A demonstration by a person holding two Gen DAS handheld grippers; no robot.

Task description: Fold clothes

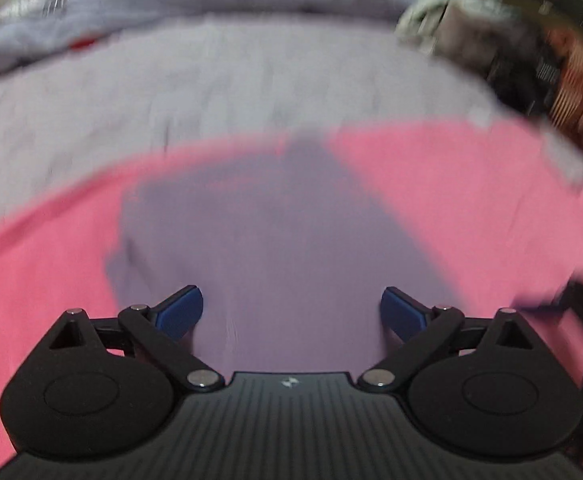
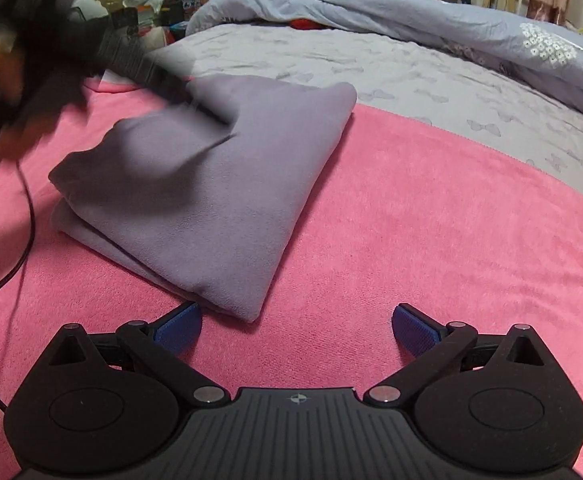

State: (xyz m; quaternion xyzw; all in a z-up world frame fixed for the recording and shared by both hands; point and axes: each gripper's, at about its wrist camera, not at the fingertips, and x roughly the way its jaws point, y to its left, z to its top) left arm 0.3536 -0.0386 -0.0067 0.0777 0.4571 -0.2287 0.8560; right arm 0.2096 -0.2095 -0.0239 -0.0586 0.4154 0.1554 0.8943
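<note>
A: Where is the garment found?

B: A folded mauve garment [image 2: 207, 184] is laid on a pink blanket [image 2: 411, 220] spread over the bed; in the right wrist view its near corner is seen just ahead of the right gripper [image 2: 296, 326], close beside the left blue fingertip [image 2: 179, 326].

A: How are that gripper's fingers held?

B: They are spread wide, and nothing is held between them.

A: And the left gripper [image 1: 291, 312]?

B: Its blue pads [image 1: 181, 312] are likewise set wide apart over the mauve cloth [image 1: 275, 240], with nothing clamped, though the view is blurred. From the right wrist it is seen as a dark blur [image 2: 43, 40] at the garment's far edge.

A: What lies beyond?

B: A grey patterned sheet [image 2: 391, 68] and a rumpled grey duvet [image 2: 411, 12].
</note>
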